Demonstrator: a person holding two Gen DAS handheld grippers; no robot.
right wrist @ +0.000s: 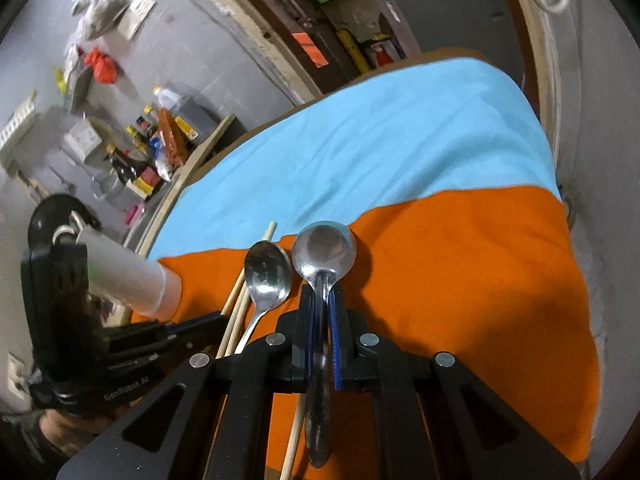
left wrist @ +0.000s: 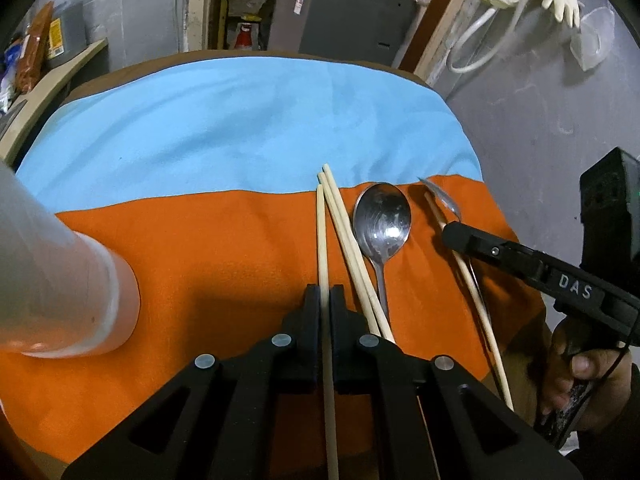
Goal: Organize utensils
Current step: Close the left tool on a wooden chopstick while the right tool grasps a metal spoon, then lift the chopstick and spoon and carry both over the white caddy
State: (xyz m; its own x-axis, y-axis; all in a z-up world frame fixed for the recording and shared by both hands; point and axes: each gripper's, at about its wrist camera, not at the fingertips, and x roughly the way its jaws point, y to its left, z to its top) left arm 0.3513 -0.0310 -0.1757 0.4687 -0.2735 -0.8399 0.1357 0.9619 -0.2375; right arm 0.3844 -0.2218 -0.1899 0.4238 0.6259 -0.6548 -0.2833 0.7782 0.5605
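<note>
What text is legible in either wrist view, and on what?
"DAS": raised letters on the black right gripper, seen from the left wrist.
"GenRobot.AI": blurred print on the black left gripper, seen from the right wrist; reading uncertain.
Labels on the shelf bottles and packets and the grey cabinet sticker: too small to read.

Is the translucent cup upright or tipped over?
Upright: the translucent cup stands on its base on the orange cloth. Whether it holds anything cannot be told.

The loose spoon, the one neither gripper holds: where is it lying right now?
In the left wrist view the loose spoon lies on the orange cloth, right of two chopsticks.
</note>
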